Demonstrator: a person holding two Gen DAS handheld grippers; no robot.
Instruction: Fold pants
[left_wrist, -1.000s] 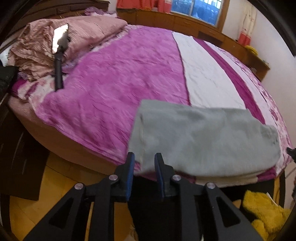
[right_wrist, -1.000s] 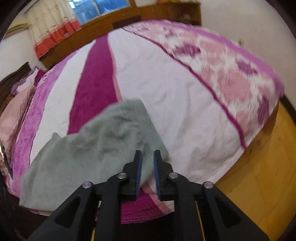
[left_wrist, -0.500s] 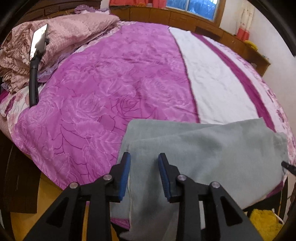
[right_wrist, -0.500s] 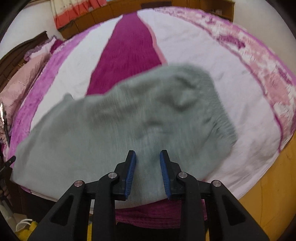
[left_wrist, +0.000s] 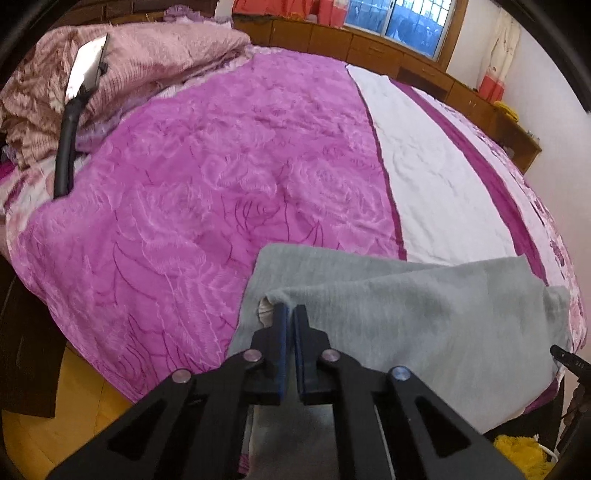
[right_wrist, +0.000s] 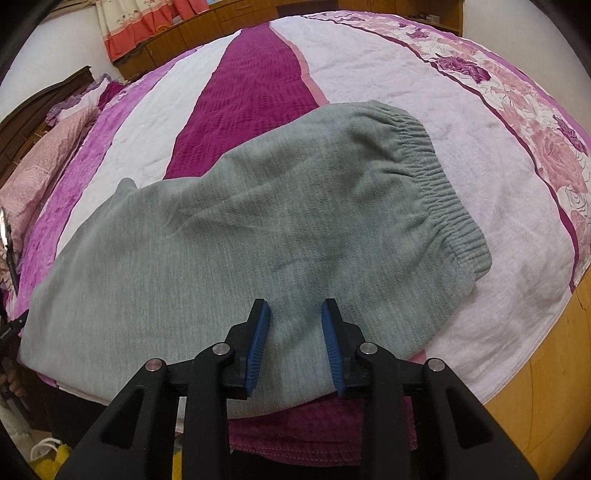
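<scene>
Fingers on left gripper (left_wrist: 289, 309) have just closed, pinching a leg-end fold of grey pants (right_wrist: 236, 236) at near bed (left_wrist: 229, 177) edge; right gripper (right_wrist: 295, 314) part-open, nothing gripped. Risk: thin pinch catches one layer, fold skews, pants slide off.

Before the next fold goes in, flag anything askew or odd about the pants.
The gray pants overhang the bed's near edge rather than lying fully on it. Where the left tongs pinch the fabric, a fold is raised and a pale lining peeks out. Otherwise nothing stands out.
</scene>
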